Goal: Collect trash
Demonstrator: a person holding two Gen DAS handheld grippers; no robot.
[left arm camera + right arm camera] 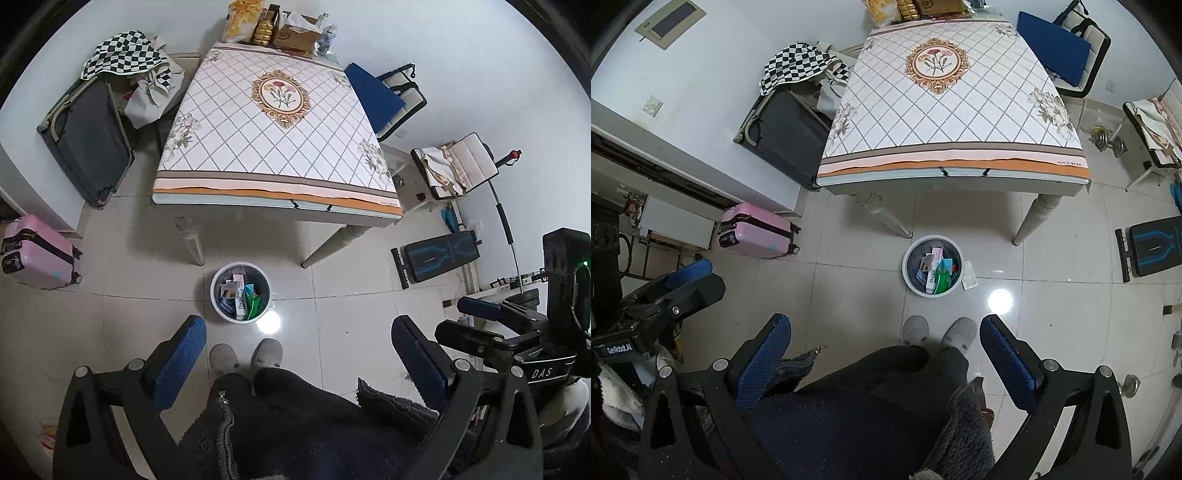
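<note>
A round white bin (218,295) stands on the tiled floor in front of the table, holding several boxes and packets; it also shows in the right wrist view (909,275). A small white packet (969,275) lies on the floor touching the bin's right side. My left gripper (299,328) is open and empty, held high above the floor near the person's slippers. My right gripper (886,326) is open and empty at the same height. Each gripper shows in the other's view: the right one (491,314), the left one (683,277).
A table (273,192) with a patterned cloth stands beyond the bin, with boxes and bags at its far end. A pink suitcase (37,254) lies at left, a folded cot (88,144) behind it. Chairs (399,99) and a bench (439,256) stand at right. The person's legs (258,406) fill the foreground.
</note>
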